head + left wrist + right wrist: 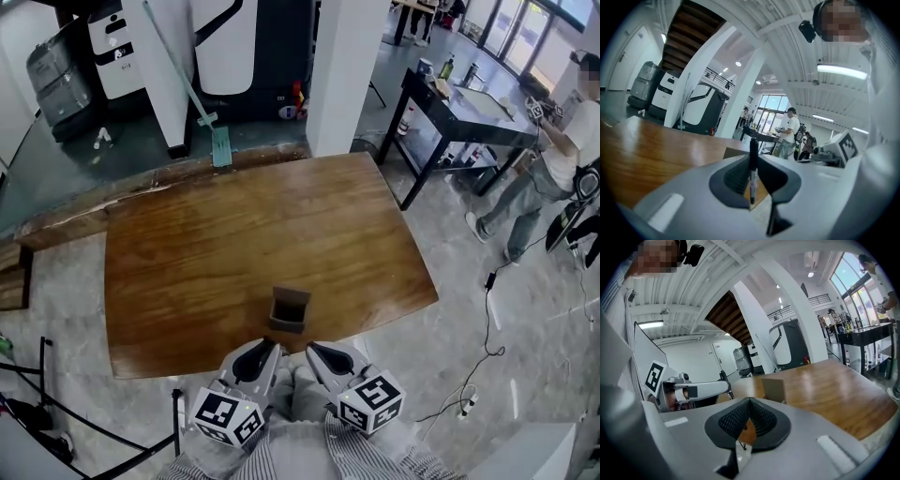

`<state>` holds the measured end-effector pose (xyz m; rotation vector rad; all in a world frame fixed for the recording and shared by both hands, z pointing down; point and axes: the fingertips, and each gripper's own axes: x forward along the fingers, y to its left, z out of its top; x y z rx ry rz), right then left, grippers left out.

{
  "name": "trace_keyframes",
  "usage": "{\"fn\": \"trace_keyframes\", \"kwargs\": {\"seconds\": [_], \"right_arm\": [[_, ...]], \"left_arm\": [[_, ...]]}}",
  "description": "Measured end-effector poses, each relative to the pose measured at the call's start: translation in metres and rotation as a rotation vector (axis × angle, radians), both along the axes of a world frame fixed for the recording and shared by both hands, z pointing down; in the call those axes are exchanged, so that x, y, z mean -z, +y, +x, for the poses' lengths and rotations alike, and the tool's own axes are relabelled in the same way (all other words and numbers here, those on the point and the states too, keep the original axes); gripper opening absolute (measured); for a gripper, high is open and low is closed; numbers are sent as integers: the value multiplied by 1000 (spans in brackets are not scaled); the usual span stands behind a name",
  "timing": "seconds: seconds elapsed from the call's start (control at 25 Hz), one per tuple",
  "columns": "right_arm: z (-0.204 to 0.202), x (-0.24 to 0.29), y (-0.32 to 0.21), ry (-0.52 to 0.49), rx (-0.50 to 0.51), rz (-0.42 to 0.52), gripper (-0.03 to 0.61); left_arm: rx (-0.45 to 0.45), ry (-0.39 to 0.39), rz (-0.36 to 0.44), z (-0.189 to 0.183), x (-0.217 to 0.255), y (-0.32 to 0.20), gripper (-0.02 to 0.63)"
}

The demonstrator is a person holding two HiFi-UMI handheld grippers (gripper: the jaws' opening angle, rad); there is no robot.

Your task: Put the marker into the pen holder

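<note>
Head view looks down on my two grippers, both on the near side of the small brown cardboard pen holder (289,309). It sits with its open top up on the big brown wooden table (187,253), close to the table's near edge. My left gripper (255,354) is just this side of the pen holder and a little to its left. My right gripper (328,356) is just this side of it and a little to its right. Neither one touches it.

In the left gripper view, my left jaws are squeezed on the thin black marker (753,171). It stands up and down between them. One end pokes up past the jaws and the other end hangs below. A corner of the pen holder peeks out right behind the jaws, a bit to the left of the marker.

In the right gripper view, my right jaws are pressed together with nothing in them. The pen holder is just ahead.

I think the left gripper has to do this job, because it has the marker. The marker already points up and down, like the hole. So I need to bring it forward until it is over the open top, then go down. If I am off to one side, the tip could hit the wall and knock the pen holder over.
</note>
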<state>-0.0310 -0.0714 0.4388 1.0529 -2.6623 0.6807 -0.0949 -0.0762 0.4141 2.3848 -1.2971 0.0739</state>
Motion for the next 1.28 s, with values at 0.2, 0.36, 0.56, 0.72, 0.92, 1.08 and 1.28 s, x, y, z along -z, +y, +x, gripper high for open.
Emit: {"fn": "trace_keyframes", "kwargs": {"seconds": [0.2, 0.36, 0.56, 0.72, 0.92, 1.08, 1.28], "right_arm": [[0, 4, -20, -15, 18, -9, 0], [2, 7, -35, -7, 31, 4, 0], [0, 11, -50, -5, 43, 17, 0], [1, 8, -58, 0, 55, 12, 0], [4, 0, -63, -7, 48, -19, 0], [8, -8, -64, -9, 43, -42, 0], [1, -23, -52, -15, 60, -96, 0]], "left_arm": [[8, 1, -3, 2, 3, -18, 49], [36, 1, 31, 2, 13, -36, 49], [59, 7, 58, -3, 22, -56, 49], [59, -1, 49, -1, 16, -67, 49], [75, -19, 26, -2, 1, -78, 49], [102, -36, -11, -2, -15, -83, 49], [113, -44, -53, -1, -34, -83, 49]]}}
